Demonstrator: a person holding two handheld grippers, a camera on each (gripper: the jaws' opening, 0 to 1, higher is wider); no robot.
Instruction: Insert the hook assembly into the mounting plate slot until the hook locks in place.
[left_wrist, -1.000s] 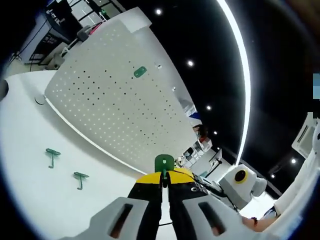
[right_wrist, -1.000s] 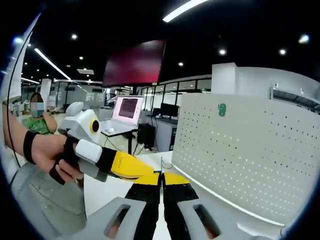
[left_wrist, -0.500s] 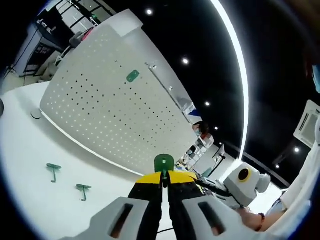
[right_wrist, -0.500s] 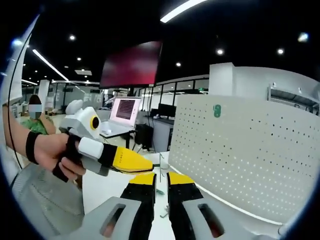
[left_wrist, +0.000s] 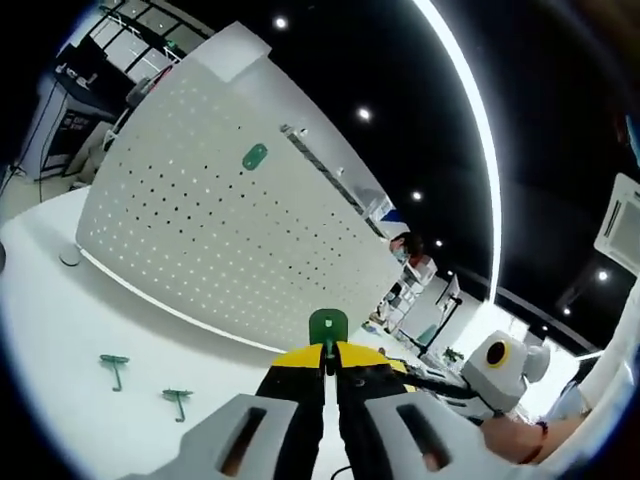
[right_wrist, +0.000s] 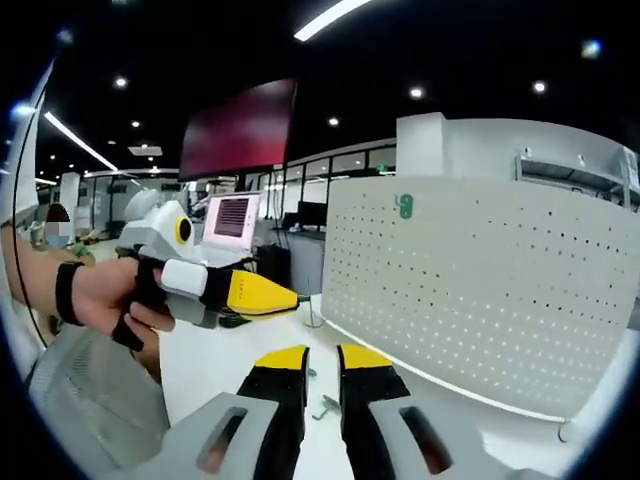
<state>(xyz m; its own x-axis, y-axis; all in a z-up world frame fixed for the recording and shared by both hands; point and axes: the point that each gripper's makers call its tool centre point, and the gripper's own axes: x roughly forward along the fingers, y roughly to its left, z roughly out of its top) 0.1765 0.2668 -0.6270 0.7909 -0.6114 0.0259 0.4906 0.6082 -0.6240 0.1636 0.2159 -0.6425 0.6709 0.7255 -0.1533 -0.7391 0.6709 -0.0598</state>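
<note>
My left gripper (left_wrist: 330, 352) is shut on a green hook (left_wrist: 328, 324), whose rounded head stands up above the yellow jaw tips. Ahead of it stands the white perforated mounting plate (left_wrist: 220, 235), upright on the table, with another green hook (left_wrist: 255, 156) fixed high on it. In the right gripper view the same plate (right_wrist: 480, 290) fills the right side, its mounted hook (right_wrist: 404, 206) near the top left. My right gripper (right_wrist: 322, 358) is open with nothing between its fingers. The left gripper (right_wrist: 288, 298) comes in from the left, held by a hand.
Two loose green hooks (left_wrist: 114, 362) (left_wrist: 179, 397) lie on the white table (left_wrist: 60, 330) in front of the plate. A small round object (left_wrist: 70, 257) sits by the plate's left foot. The right gripper (left_wrist: 498, 362) and a hand show at lower right. Office desks and a monitor (right_wrist: 232, 218) stand behind.
My right gripper has gone from shut to open, and its jaws have spread further. The left gripper has drawn away from it to the left, keeping the hook. Both views have shifted.
</note>
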